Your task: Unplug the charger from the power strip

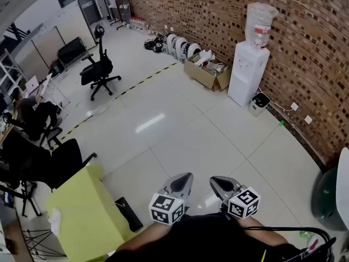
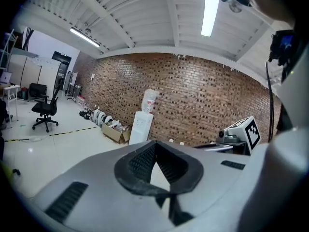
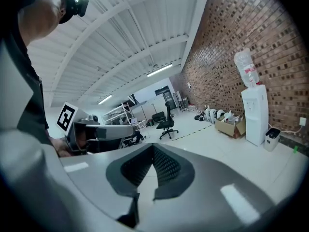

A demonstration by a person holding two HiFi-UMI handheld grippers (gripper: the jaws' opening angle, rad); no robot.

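Left gripper [image 2: 155, 144]: jaws together, tips meeting, nothing between. Right gripper [image 3: 153, 147]: jaws together, empty. Both side by side above floor [image 1: 180, 135], touching nothing. Charger, strip in no view.

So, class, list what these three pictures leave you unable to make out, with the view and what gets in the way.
Charger, power strip: in no view.
Box contents, head view: too small.
Wall sockets, head view: too small to tell whether anything is plugged in.
Dark thing, head view: cut off by the right edge.
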